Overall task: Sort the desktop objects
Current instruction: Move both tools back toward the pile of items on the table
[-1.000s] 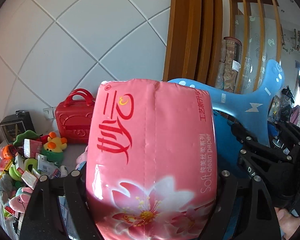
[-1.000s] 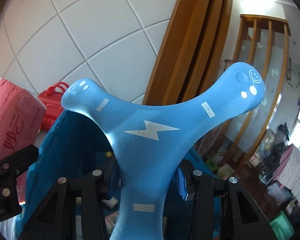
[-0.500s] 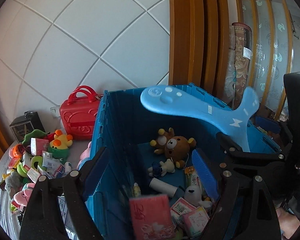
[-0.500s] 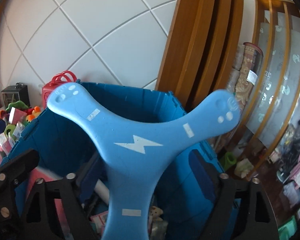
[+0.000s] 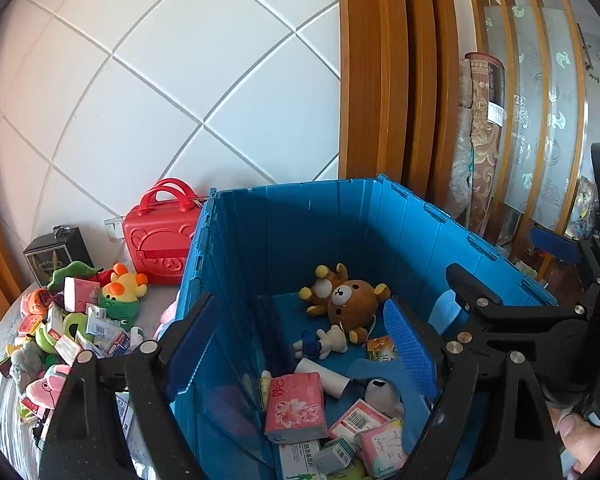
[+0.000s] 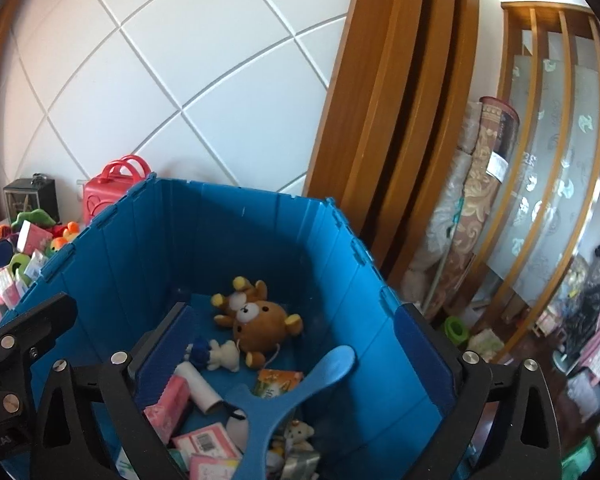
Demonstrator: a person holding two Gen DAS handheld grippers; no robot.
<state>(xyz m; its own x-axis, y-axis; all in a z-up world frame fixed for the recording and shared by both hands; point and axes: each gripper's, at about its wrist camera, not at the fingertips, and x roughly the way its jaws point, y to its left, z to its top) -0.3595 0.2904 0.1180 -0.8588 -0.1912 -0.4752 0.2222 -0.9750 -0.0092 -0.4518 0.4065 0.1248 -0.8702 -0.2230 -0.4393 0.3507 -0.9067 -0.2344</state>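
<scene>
A blue folding crate (image 5: 292, 196) (image 6: 240, 236) stands below both grippers. A pink tissue pack (image 5: 296, 406) (image 6: 168, 404) lies inside it among small boxes. A blue three-armed boomerang toy (image 6: 288, 396) rests on the crate's contents, touching no pad. My left gripper (image 5: 300, 344) hangs open over the crate with nothing between its fingers. My right gripper (image 6: 292, 344) is over the crate too; its jaws are opening wide, and the boomerang lies below and between them. In the left wrist view the right gripper (image 5: 512, 264) shows at the right edge.
A brown teddy bear (image 5: 352, 304) and small packs lie in the crate. Left of it, a pile of plush toys and boxes (image 5: 80, 320) covers the table, with a red case (image 5: 160, 240) and a black box (image 5: 56, 256) behind. Rolled carpets (image 6: 480, 200) stand at the right.
The left gripper opened and the pink tissue pack fell into the crate. The right gripper opened and the blue boomerang dropped in too. Both views now look down into the crate.
</scene>
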